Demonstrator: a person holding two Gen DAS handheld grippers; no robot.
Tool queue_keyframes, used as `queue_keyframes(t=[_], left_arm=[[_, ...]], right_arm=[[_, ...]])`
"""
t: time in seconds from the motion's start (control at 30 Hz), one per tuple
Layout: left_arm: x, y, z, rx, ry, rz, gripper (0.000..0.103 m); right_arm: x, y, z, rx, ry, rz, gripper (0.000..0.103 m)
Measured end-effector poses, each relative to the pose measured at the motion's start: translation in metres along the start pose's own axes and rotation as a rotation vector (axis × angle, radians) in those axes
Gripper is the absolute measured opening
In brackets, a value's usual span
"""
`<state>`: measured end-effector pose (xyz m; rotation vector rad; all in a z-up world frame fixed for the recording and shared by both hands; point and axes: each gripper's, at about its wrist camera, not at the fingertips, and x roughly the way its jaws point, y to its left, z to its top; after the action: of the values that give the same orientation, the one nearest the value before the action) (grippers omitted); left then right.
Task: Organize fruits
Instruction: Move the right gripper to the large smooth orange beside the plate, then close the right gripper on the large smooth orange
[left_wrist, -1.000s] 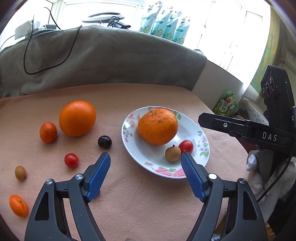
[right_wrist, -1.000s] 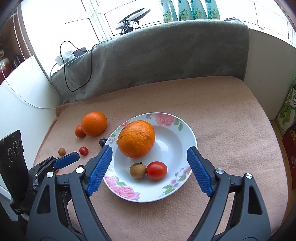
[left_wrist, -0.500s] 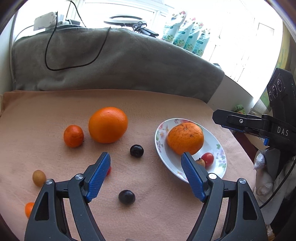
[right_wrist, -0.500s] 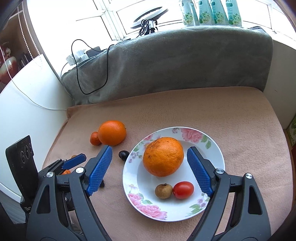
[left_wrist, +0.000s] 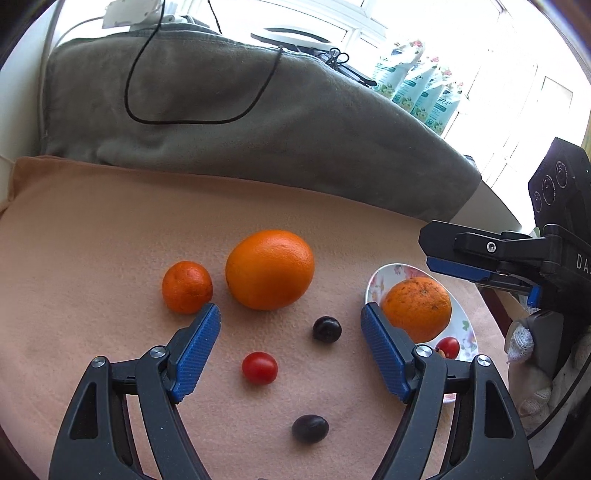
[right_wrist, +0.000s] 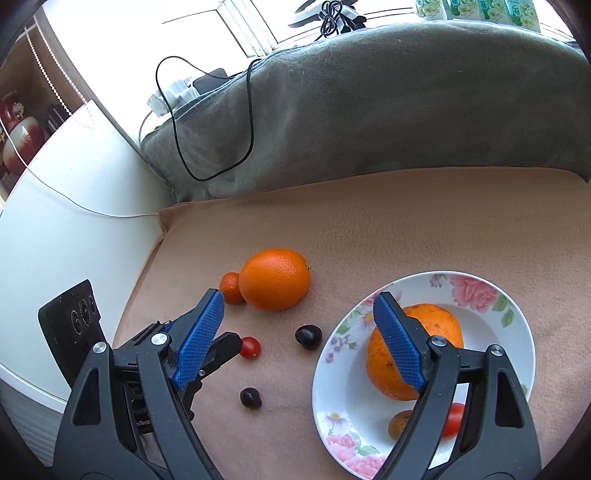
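While both grippers hang over the peach-coloured cloth (left_wrist: 92, 229), neither one holds anything. The left gripper (left_wrist: 290, 349) has its 2 blue-padded fingers (left_wrist: 195, 350) spread wide, tilted down toward the loose fruit. In the left wrist view a cherry tomato (left_wrist: 259, 367) and a dark plum (left_wrist: 327, 329) lie in the gap between those fingers, untouched, and a second dark plum (left_wrist: 310, 428) lies nearer the camera. Beyond the fingertips sit a large orange (left_wrist: 270, 269) and, just beside it on its left, a small mandarin (left_wrist: 187, 287); whether the 2 touch I cannot tell.

The right gripper (right_wrist: 299, 334) is likewise wide apart and empty. In its own view its right finger (right_wrist: 397, 343) stands in front of a flowered white plate (right_wrist: 517, 354), which carries a rough-skinned orange (right_wrist: 439, 325), a small brown fruit (right_wrist: 399, 422) and a red tomato (right_wrist: 455, 419), the last 2 partly hidden behind the gripper frame. Its left finger overlaps the left gripper, whose tip sits just beside the loose cherry tomato.

From the left wrist view the right gripper's finger reaches in from the right edge, above the plate's far rim. A grey blanket (right_wrist: 406, 110) is bunched along the back of the cloth with a black cable (right_wrist: 251, 110) looping across it, and pale packets (left_wrist: 417, 88) line the bright window behind.
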<state>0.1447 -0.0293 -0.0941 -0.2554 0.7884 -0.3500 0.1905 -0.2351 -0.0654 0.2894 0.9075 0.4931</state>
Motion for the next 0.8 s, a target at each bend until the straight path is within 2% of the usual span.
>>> queue_keyframes(t=[0.27,0.4,0.5,0.73,0.8], left_arm=[[0.013,0.008,0.006,-0.03,0.013,-0.015,0.072],[0.02,0.013,0.008,-0.05,0.019,-0.016,0.072],[0.024,0.015,0.009,-0.054,0.024,-0.015,0.066],[0.027,0.019,0.01,-0.048,0.025,-0.017,0.066],[0.029,0.018,0.011,-0.04,0.028,-0.017,0.062]], right_arm=[[0.04,0.001,0.015,0.079,0.079,0.063,0.085],[0.058,0.004,0.019,0.087,0.114,0.063,0.085],[0.069,0.004,0.022,0.102,0.13,0.068,0.085],[0.087,0.006,0.027,0.109,0.141,0.048,0.085],[0.092,0.007,0.028,0.1,0.15,0.041,0.085]])
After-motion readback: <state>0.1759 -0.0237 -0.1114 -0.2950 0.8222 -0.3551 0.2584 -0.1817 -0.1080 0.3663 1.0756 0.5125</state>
